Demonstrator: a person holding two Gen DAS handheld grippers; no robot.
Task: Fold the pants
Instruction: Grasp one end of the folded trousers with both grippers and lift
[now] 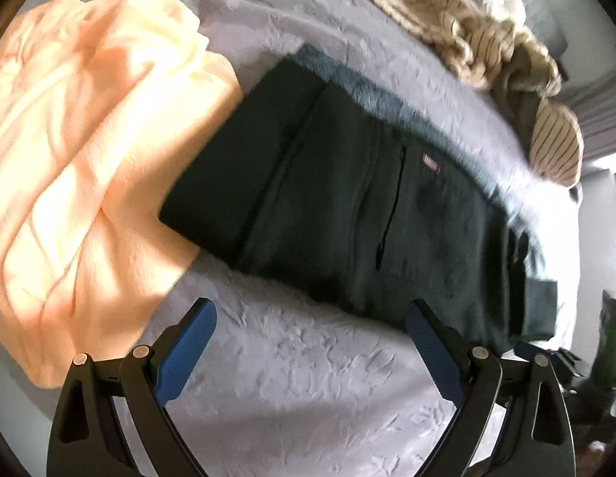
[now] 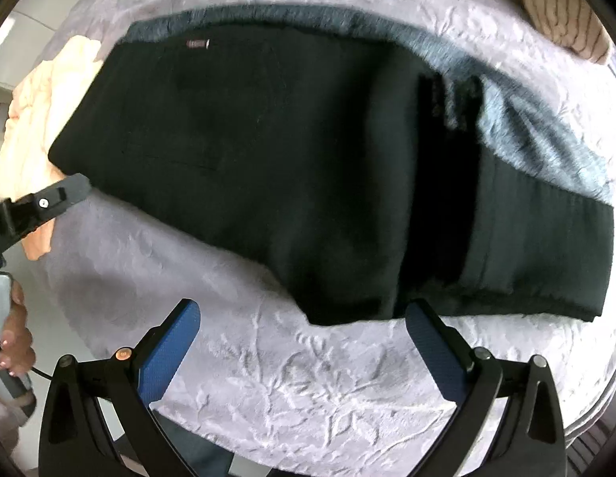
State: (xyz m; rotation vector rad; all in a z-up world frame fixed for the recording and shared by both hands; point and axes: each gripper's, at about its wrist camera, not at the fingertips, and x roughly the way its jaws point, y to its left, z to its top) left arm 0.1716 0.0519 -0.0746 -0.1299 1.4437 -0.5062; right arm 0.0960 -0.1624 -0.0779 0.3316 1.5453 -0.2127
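On my left lies a crumpled peach fleece blanket (image 1: 81, 159); beside it the dark folded pants (image 1: 347, 206) rest on the pale plush bedcover (image 1: 308, 377). My left tongs (image 1: 310, 336) and right tongs (image 2: 302, 336) gape wide, holding nothing. Judging so, another fold remains: grip an end.

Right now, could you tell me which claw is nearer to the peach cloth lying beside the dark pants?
Left. The left claw hangs open with one finger beside the peach cloth. The right claw is open by the waistband end of the dark pants, away from it.
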